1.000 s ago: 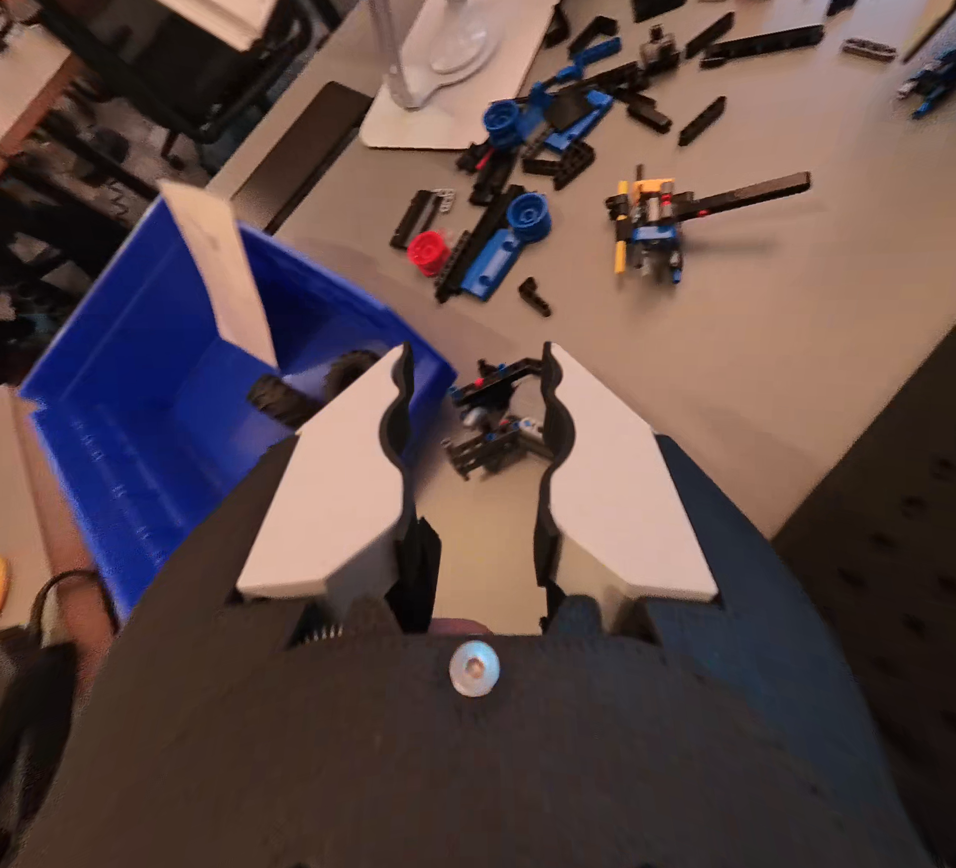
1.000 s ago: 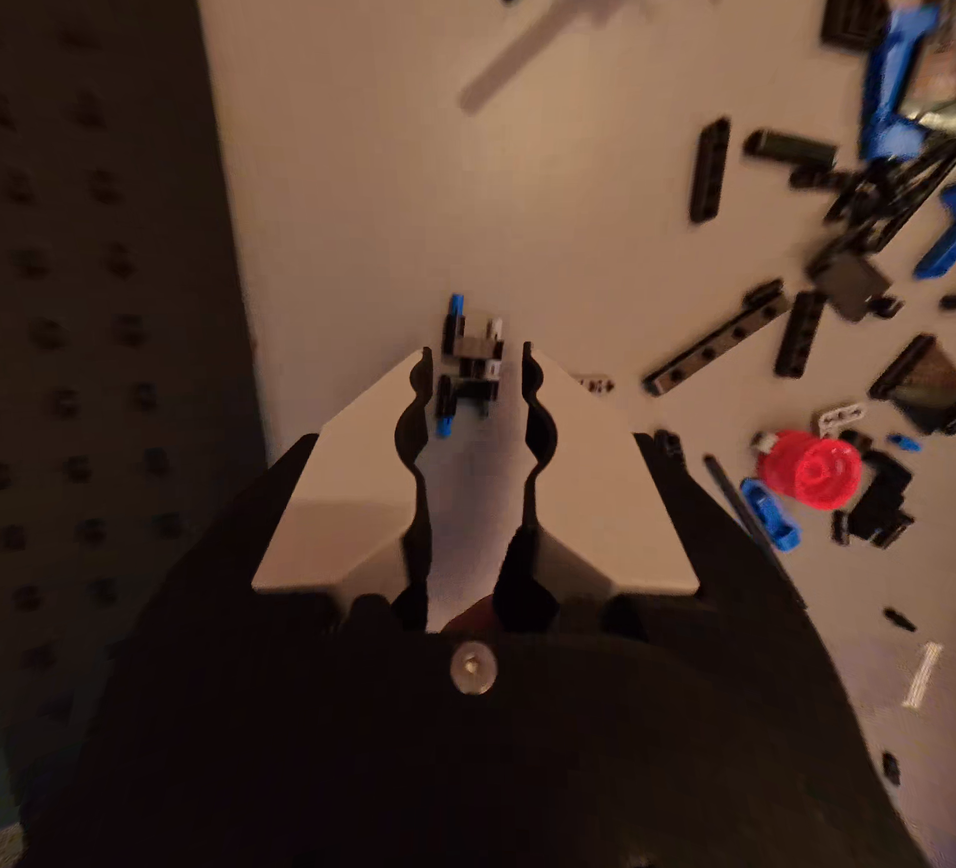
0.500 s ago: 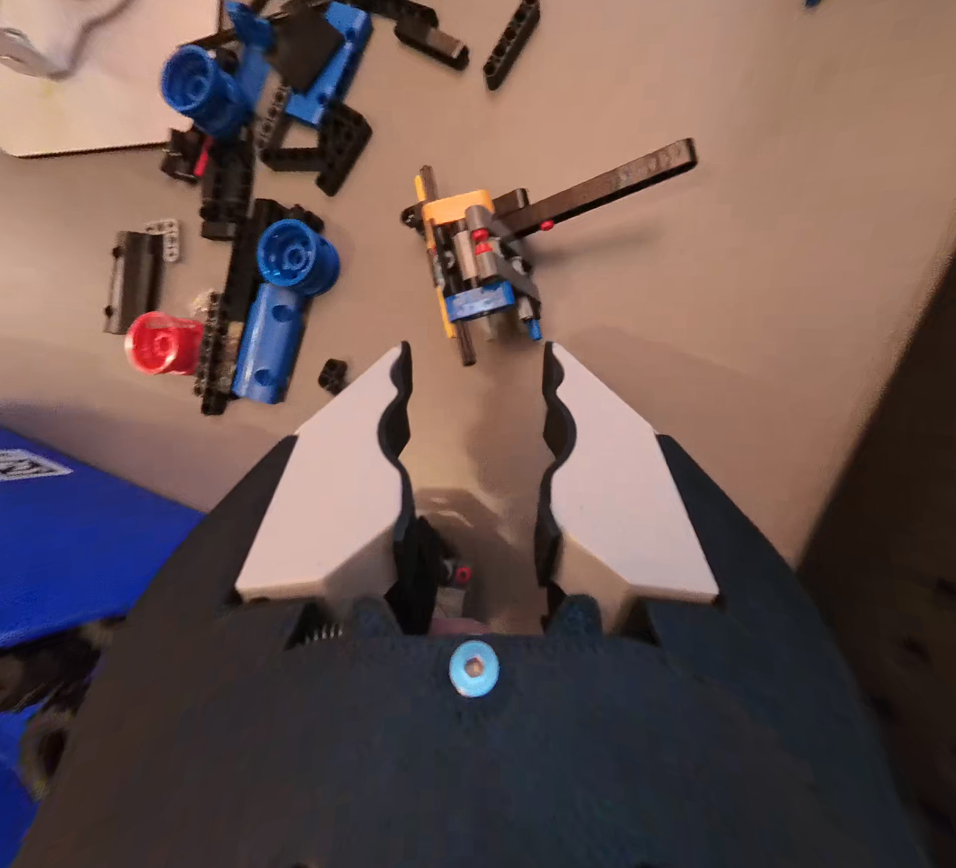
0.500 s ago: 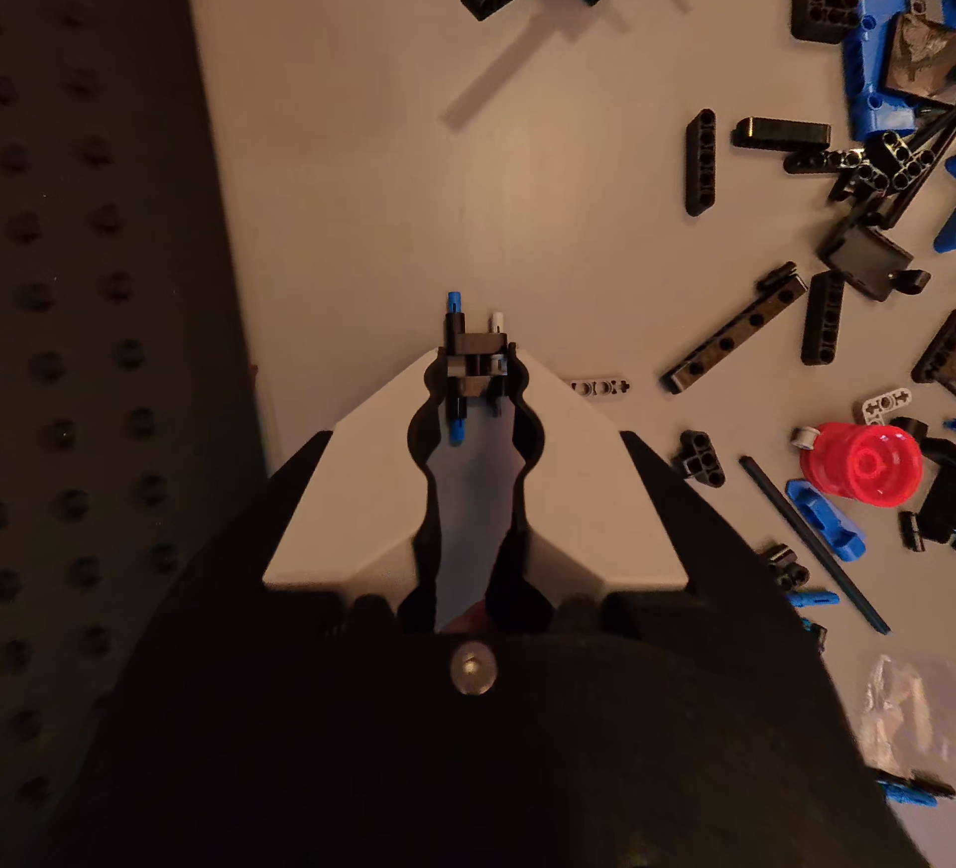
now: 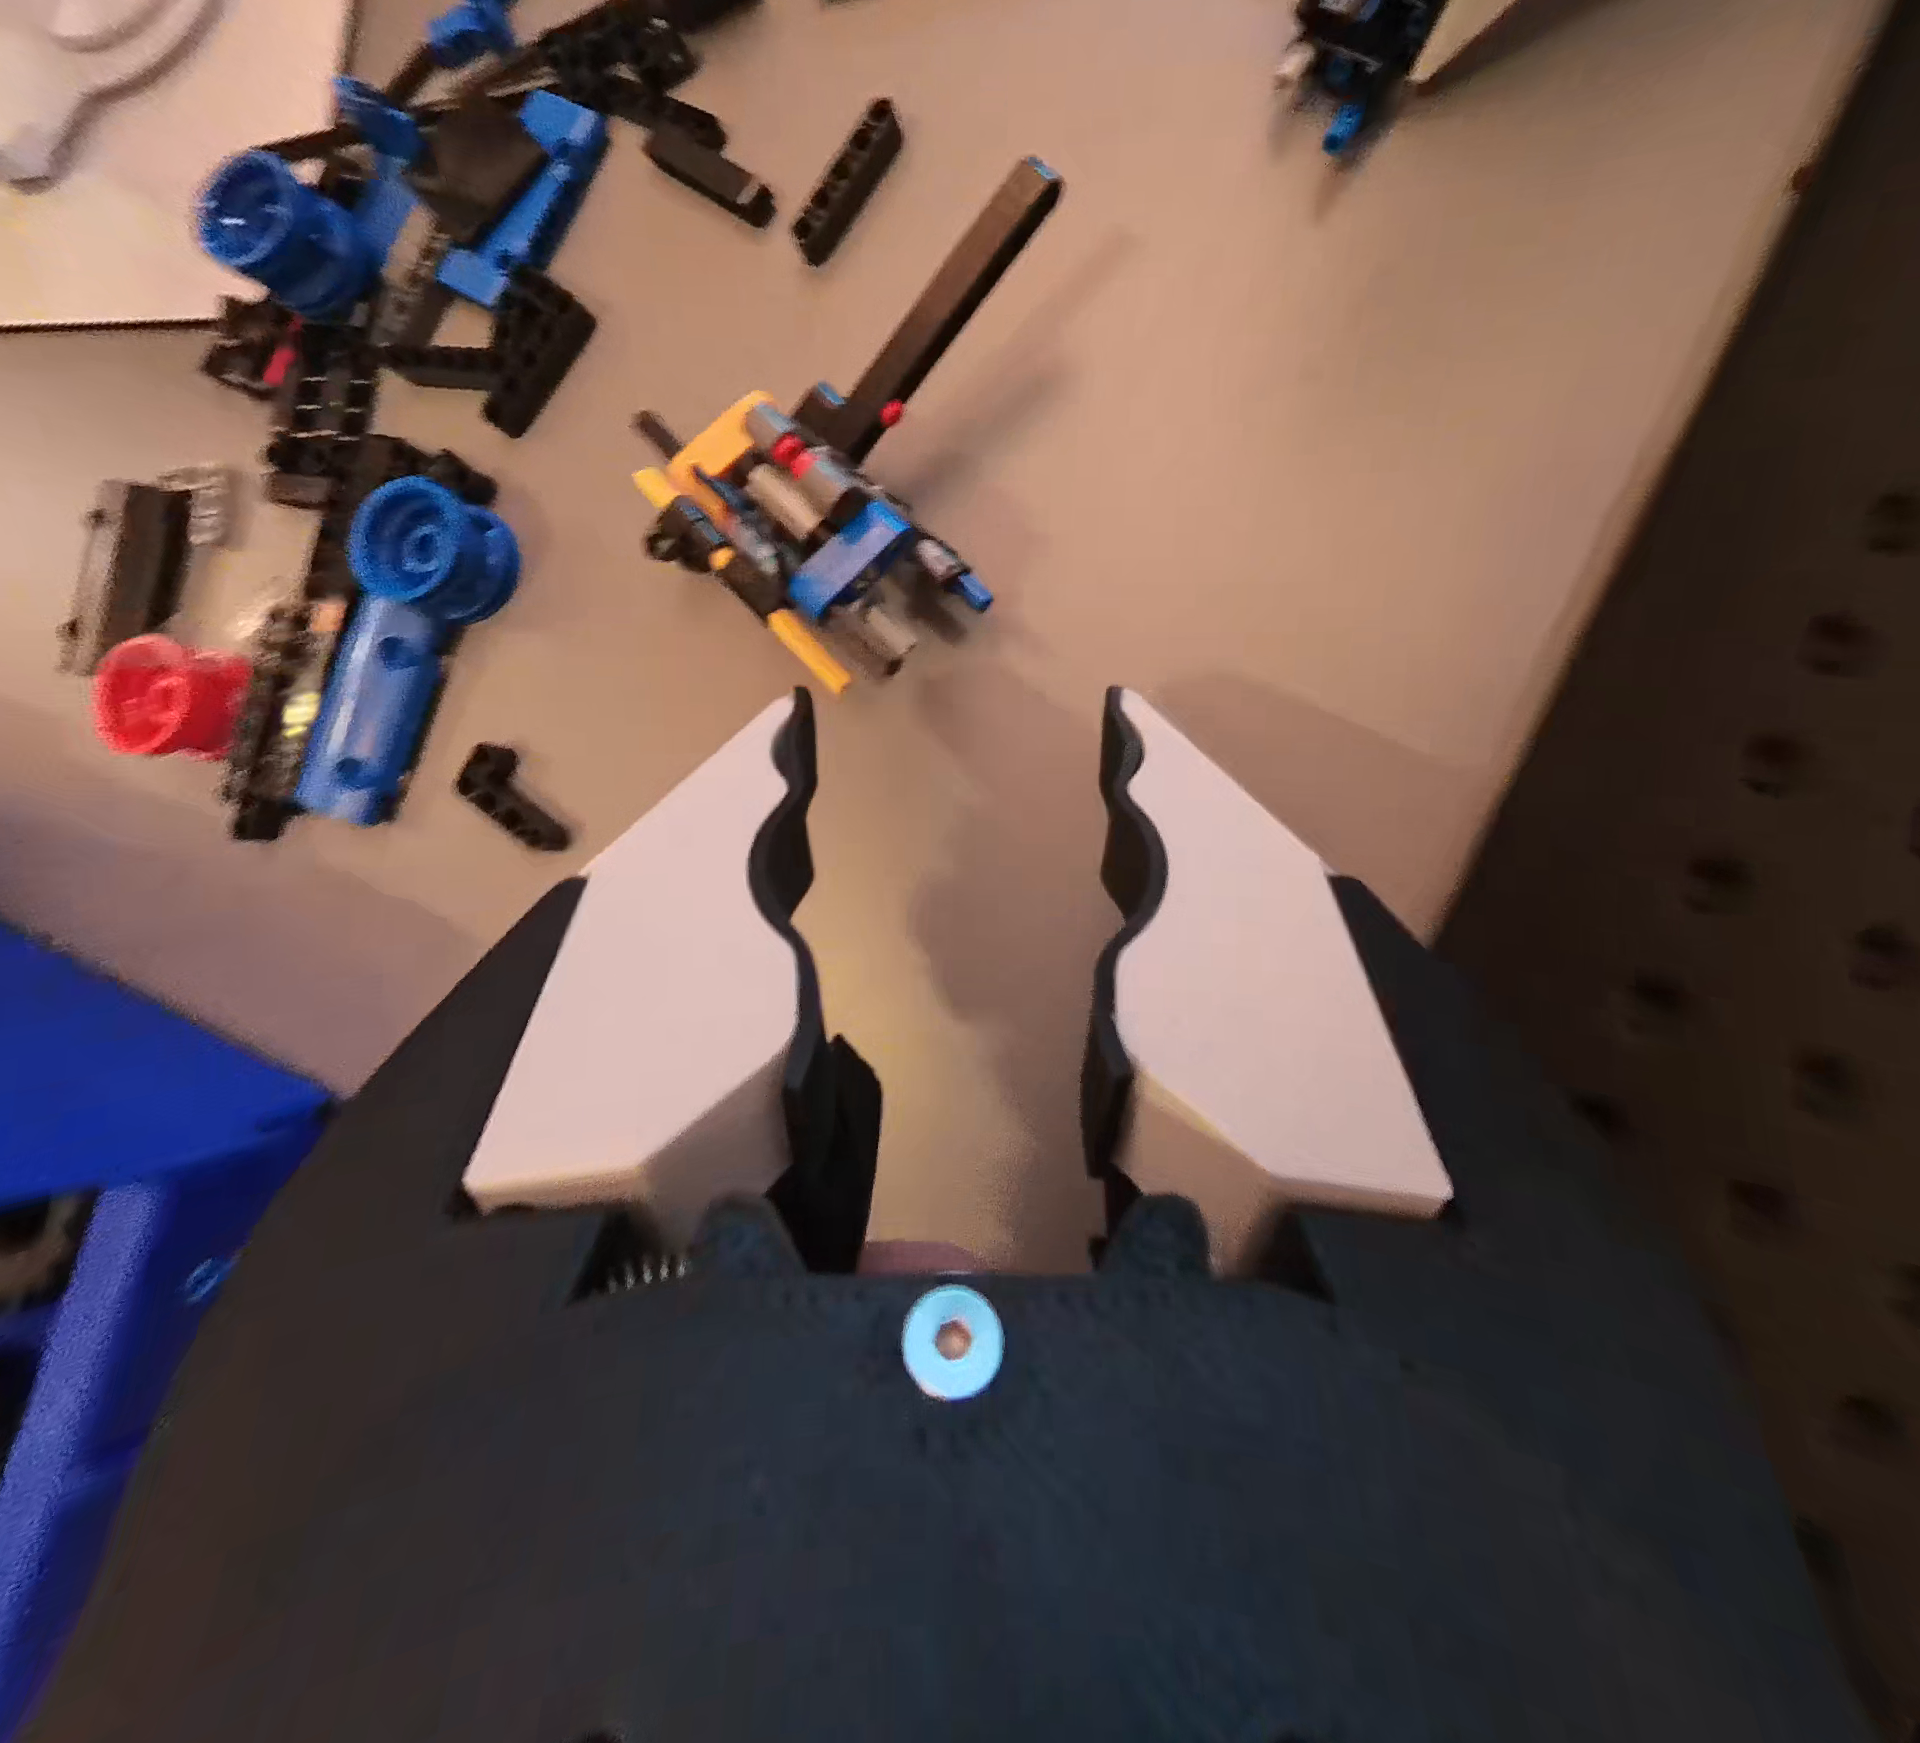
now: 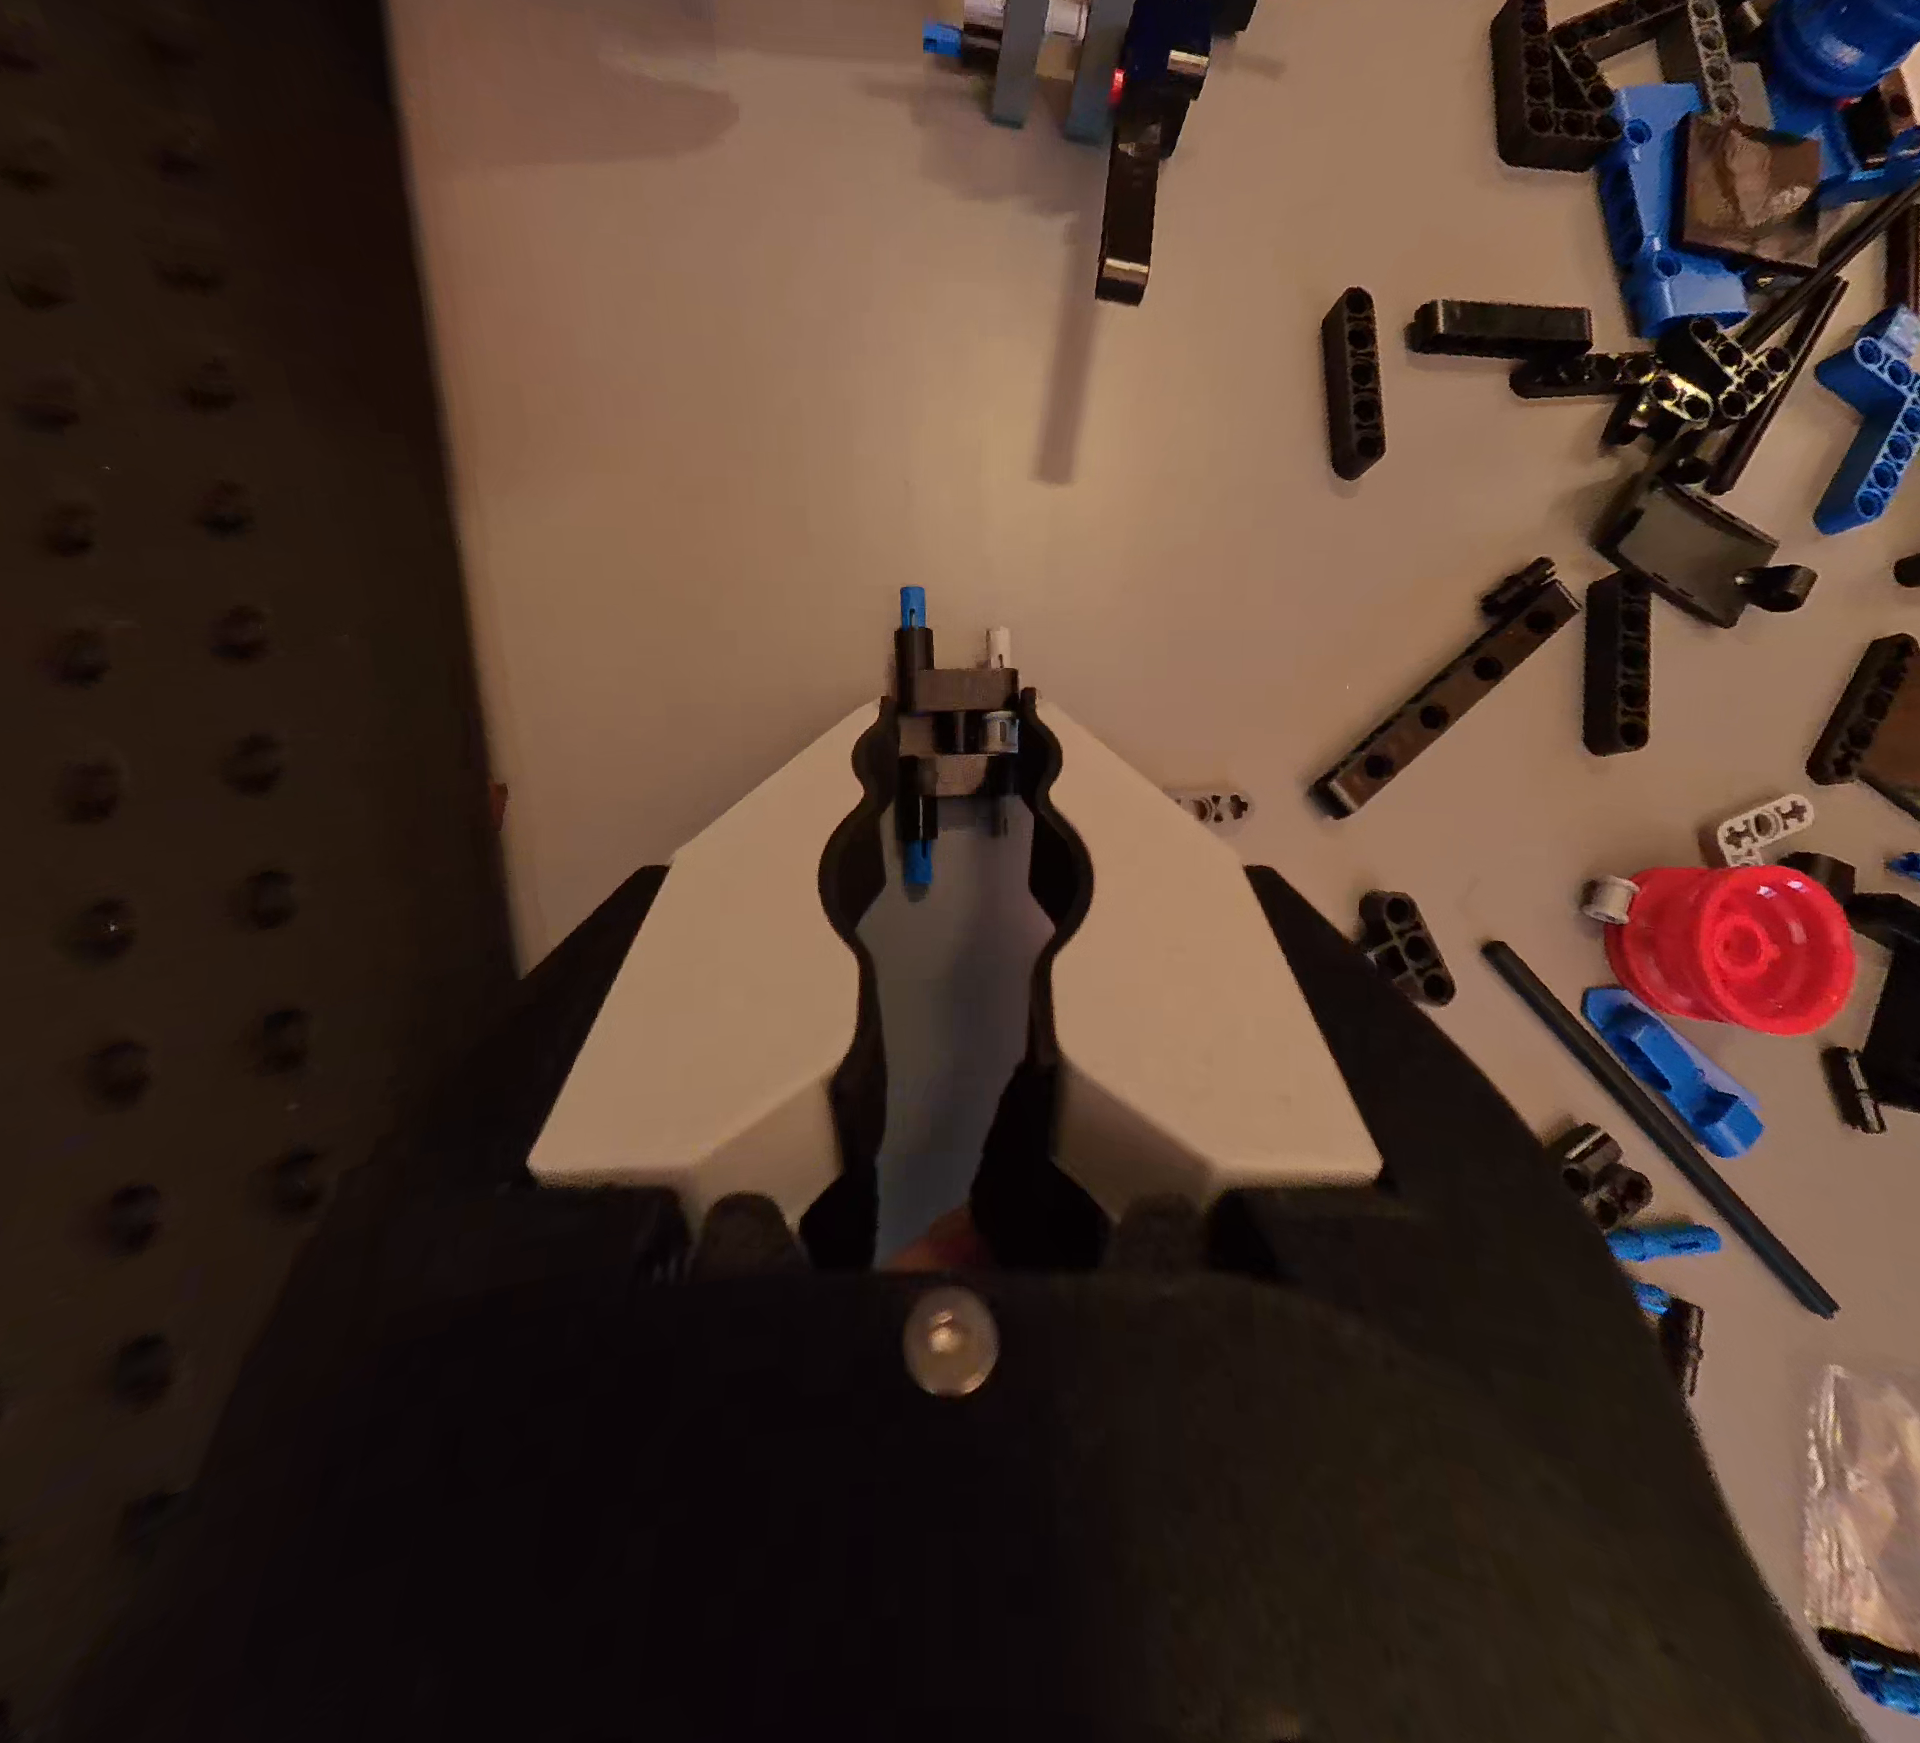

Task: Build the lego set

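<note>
The right gripper (image 6: 954, 737) has its jaws pinched narrow on a small black sub-assembly (image 6: 951, 722) with a blue pin (image 6: 913, 604) and a pale pin sticking out toward 12 o'clock, carried clear above the tabletop (image 6: 727, 405). The left gripper (image 5: 956, 727) has its jaws spread wide and holds nothing; just beyond its tips, toward 11 o'clock, lies the larger partial build (image 5: 805, 530), a cluster of yellow, grey and blue parts with a long black beam (image 5: 961, 291) reaching out at 1 o'clock. Loose pieces, blue wheel hubs (image 5: 431, 550) and a red hub (image 5: 166, 706), lie at 9 to 10 o'clock, and a blue bin (image 5: 125, 1132) sits at 8 o'clock. These parts look light, rigid and smooth, so a pinch on a pin or the thin beam would probably let the build pivot or pop joints apart. The dense blocky core seems the safer place to take hold, squeezing across its flat sides.
</note>
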Demonstrator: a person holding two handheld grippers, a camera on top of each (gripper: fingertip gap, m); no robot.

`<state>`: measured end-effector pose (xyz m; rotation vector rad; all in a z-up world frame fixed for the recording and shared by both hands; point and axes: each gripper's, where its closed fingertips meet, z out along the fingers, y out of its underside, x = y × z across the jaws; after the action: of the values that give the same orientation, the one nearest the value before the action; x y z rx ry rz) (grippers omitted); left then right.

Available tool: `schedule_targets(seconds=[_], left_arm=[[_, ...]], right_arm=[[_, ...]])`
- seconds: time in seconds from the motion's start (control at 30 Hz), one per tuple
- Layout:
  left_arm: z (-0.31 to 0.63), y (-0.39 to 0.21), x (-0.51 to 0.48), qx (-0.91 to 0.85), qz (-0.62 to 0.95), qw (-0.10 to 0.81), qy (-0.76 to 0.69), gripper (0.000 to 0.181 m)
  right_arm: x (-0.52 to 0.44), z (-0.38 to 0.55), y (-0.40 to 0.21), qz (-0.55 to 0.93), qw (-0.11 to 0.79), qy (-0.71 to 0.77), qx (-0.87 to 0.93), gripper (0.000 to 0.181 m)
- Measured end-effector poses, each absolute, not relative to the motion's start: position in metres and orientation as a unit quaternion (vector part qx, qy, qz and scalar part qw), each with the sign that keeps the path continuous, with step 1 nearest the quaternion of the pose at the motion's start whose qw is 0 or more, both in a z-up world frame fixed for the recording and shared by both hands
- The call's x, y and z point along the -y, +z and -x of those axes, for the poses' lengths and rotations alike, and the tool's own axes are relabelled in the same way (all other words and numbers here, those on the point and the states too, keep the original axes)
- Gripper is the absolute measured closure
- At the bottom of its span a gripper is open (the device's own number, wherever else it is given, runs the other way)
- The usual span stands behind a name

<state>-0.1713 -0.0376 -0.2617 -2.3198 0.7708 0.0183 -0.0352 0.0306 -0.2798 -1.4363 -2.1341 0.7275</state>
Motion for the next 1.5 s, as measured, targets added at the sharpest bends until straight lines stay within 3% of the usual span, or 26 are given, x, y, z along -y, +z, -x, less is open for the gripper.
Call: schedule_targets(seconds=[0.23, 0.43, 0.67, 0.93, 1.23, 1.5], left_arm=[[0.164, -0.208, 0.029, -0.262, 0.849, 0.459, 0.029, 0.13], [0.15, -0.208, 0.021, -0.302, 0.828, 0.472, 0.036, 0.128], [0.107, -0.182, 0.009, -0.318, 0.767, 0.557, 0.0, 0.141], [0.091, -0.173, 0.008, -0.434, 0.691, 0.562, 0.14, 0.172], [0.088, -0.178, 0.013, -0.466, 0.675, 0.554, 0.144, 0.174], [0.091, -0.174, 0.014, -0.412, 0.698, 0.581, 0.07, 0.181]], right_arm=[[-0.022, 0.053, -0.233, 0.503, 0.296, 0.347, 0.734, 0.162], [-0.011, 0.072, -0.192, 0.495, 0.327, 0.443, 0.672, 0.162], [-0.007, 0.083, -0.173, 0.431, 0.44, 0.377, 0.692, 0.161], [0.008, 0.087, -0.174, 0.426, 0.405, 0.407, 0.699, 0.161], [0.014, 0.084, -0.179, 0.442, 0.347, 0.451, 0.694, 0.161], [0.013, 0.09, -0.173, 0.436, 0.377, 0.445, 0.686, 0.161]])
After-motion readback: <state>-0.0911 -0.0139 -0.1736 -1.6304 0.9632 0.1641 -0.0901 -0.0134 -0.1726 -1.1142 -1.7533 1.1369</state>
